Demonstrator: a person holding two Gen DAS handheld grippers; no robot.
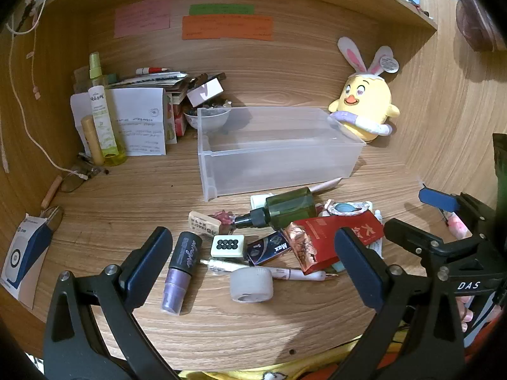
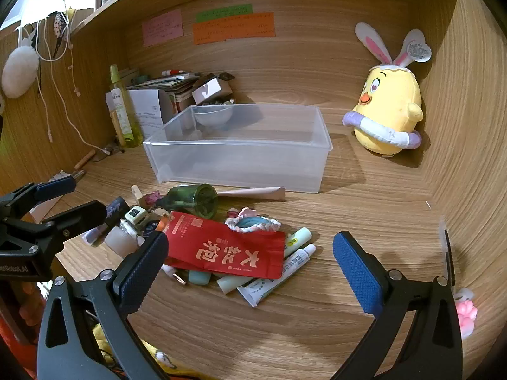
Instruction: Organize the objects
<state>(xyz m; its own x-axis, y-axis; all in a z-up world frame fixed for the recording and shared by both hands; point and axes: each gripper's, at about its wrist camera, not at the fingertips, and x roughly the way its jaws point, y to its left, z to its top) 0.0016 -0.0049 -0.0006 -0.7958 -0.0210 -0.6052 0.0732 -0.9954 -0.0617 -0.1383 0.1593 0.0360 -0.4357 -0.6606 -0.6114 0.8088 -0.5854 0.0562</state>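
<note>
Grey cap fronts clutter beside translucent bin.

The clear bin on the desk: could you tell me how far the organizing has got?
Nothing looks done yet: the clear bin appears empty. Nothing is in hand; the left tongs and right tongs are open above the pile. All the clutter remains on the desk in front of the bin: the green bottle, red packet, purple tube, mahjong tile and white tubes.
</note>
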